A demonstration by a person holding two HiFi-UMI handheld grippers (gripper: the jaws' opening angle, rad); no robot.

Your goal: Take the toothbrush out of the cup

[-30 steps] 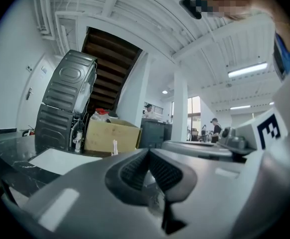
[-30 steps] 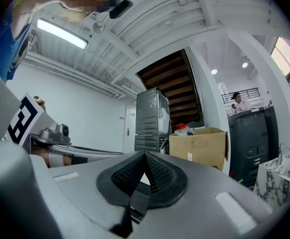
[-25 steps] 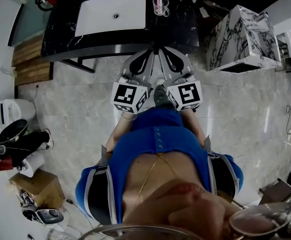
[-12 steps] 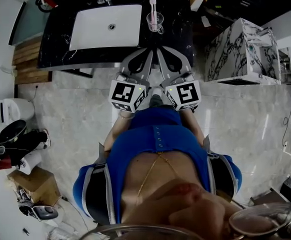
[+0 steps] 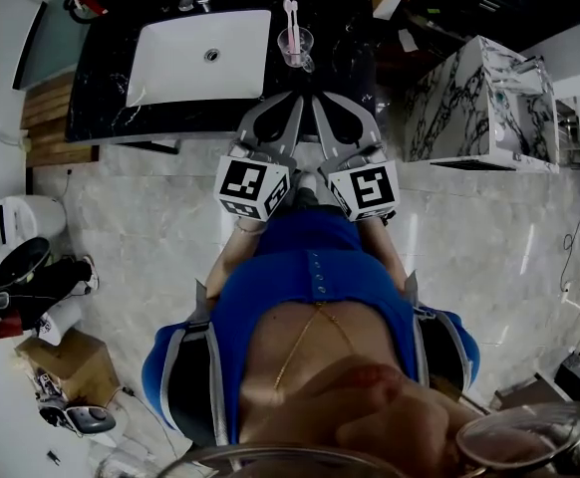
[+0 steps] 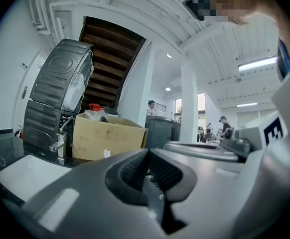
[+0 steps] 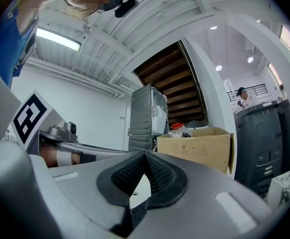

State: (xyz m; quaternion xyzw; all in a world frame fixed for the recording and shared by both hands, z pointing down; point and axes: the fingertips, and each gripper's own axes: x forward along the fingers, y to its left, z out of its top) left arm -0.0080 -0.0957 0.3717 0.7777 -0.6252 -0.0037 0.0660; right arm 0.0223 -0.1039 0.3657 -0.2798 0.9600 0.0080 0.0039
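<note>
I read the left hand-held gripper (image 6: pixel 147 152) and the right hand-held gripper (image 7: pixel 145 156) both with jaws pressed together, side by side at the near edge of the black marble counter (image 5: pixel 101 83). The pale toothbrush (image 5: pixel 290 13) stands in the small translucent cup (image 5: pixel 297 50), just right of the white rectangular sink (image 5: pixel 185 63), well ahead of both

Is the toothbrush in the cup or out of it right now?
In. The toothbrush stands in the cup on the counter beside the sink, its head poking above the rim.
</note>
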